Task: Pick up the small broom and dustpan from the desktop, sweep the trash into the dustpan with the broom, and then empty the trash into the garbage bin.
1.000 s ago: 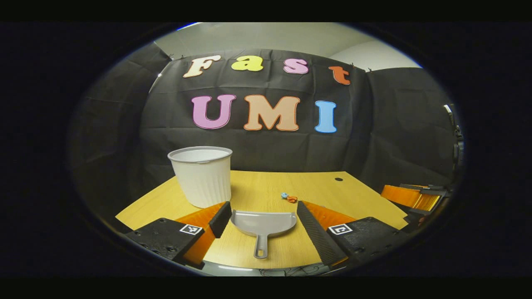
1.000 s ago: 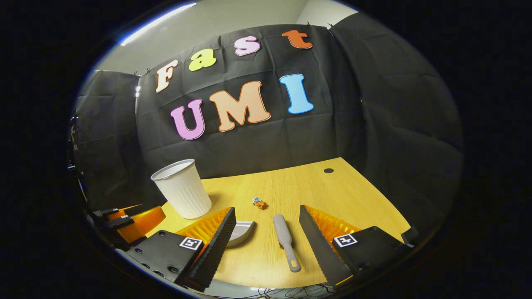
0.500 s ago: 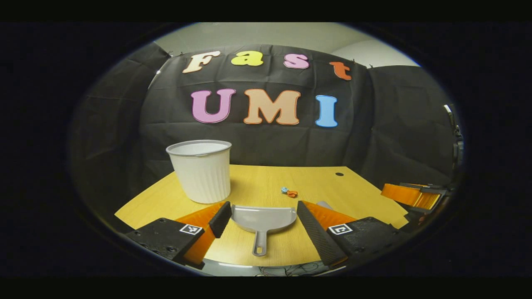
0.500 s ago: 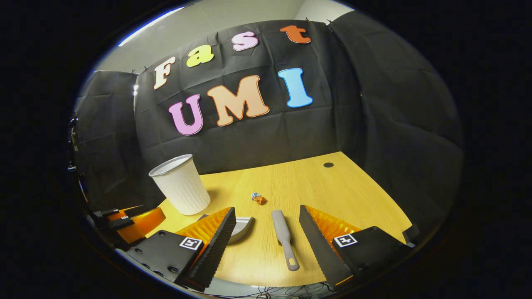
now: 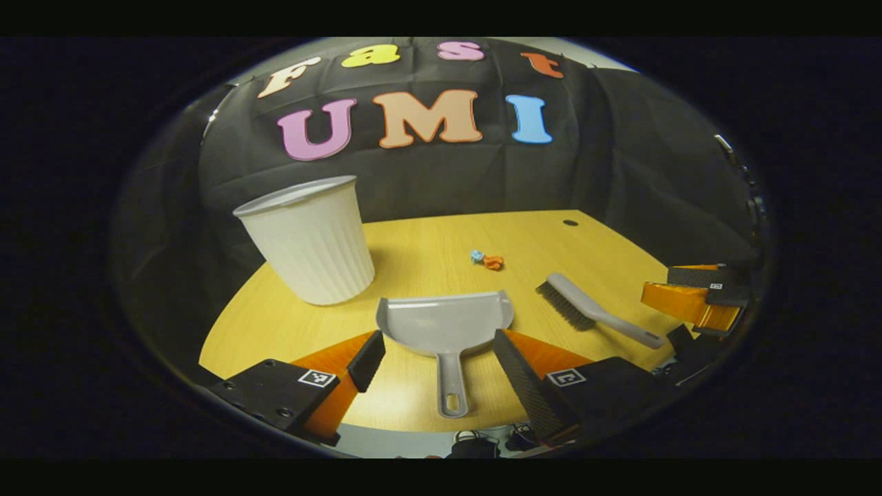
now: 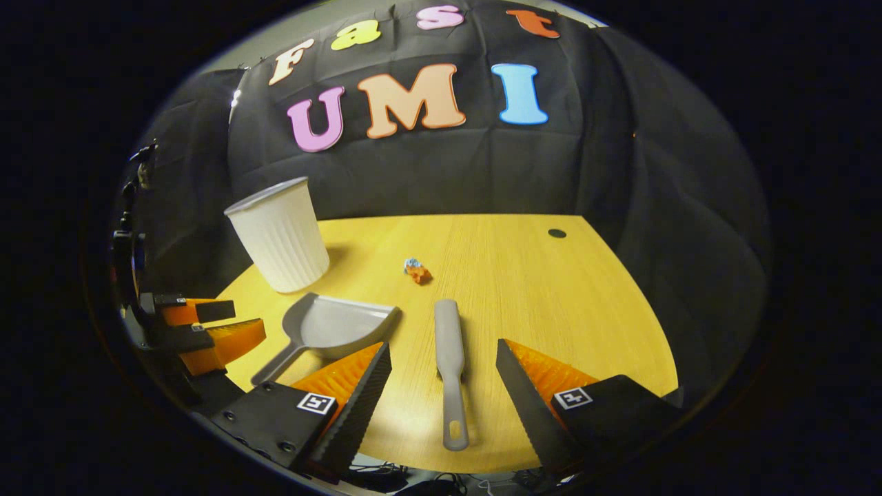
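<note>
Wooden desk point(image 5: 427, 241) carries everything you need, and nothing is lifted yet. Your left gripper point(image 5: 435, 358) hangs above the near edge with its jaws spread wide and empty, and the grey dustpan point(image 5: 446, 324) lies between them; I think you hold it so because the handle is the part to grip. The dustpan's long axis runs from you toward the wall: the handle points back to you, the open mouth points away, toward the small trash point(image 5: 486, 260) in the middle of the desk. Your right gripper point(image 6: 444, 406) is also spread and holds nothing, and the broom point(image 6: 449, 365) lies between its fingers. The broom's long axis in the right gripper view also runs away from you, with the handle end and its hanging hole nearest and the brush head farther, toward the trash. In the left gripper view the bristles face the dustpan side. So both tools already aim at the trash, which probably makes the sweeping easy after the grasp. The white bin point(image 5: 310, 241) stands upright at the left of the desk, well apart from the trash, waiting for the last step.
</note>
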`<action>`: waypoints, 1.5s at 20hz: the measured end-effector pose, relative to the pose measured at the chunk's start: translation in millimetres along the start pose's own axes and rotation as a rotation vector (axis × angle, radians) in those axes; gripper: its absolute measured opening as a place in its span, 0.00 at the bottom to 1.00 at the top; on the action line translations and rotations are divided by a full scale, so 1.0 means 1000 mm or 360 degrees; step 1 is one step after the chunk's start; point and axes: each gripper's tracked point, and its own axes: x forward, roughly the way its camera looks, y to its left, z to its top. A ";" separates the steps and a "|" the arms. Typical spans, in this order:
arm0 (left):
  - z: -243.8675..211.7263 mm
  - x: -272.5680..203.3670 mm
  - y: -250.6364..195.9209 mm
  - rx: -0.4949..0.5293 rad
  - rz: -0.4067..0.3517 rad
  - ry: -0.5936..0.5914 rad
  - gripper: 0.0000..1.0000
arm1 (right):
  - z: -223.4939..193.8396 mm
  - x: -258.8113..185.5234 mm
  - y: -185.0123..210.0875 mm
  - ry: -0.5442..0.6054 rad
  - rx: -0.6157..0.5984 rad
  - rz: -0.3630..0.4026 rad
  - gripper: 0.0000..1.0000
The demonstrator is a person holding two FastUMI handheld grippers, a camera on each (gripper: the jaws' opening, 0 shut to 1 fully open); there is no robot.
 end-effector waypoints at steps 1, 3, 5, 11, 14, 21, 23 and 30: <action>-0.007 0.009 0.000 -0.0024 -0.0008 0.0061 0.95 | -0.006 0.011 -0.001 0.0059 -0.0004 0.0008 0.99; -0.018 0.023 0.001 -0.0079 -0.0017 0.0196 0.95 | -0.022 0.031 -0.002 0.0175 -0.0012 0.0020 0.99; -0.030 0.032 0.001 -0.0080 -0.0010 0.0316 0.95 | -0.036 0.048 -0.002 0.0305 -0.0030 0.0035 0.99; -0.073 0.055 -0.007 0.0064 -0.0032 0.0662 0.95 | -0.067 0.078 -0.008 0.0640 -0.0173 0.0050 1.00; -0.085 0.064 -0.006 0.0091 -0.0033 0.0750 0.96 | -0.075 0.086 -0.010 0.0716 -0.0218 0.0043 0.96; -0.107 0.081 -0.009 -0.0083 -0.0032 0.0928 0.80 | -0.078 0.095 -0.016 0.0805 -0.0191 -0.0010 0.68; -0.105 0.080 -0.004 -0.0106 0.0004 0.0970 0.45 | -0.079 0.096 -0.018 0.0833 -0.0158 -0.0028 0.35; -0.107 0.081 -0.007 -0.0007 -0.0083 0.0946 0.25 | -0.077 0.094 -0.014 0.0843 -0.0160 0.0058 0.28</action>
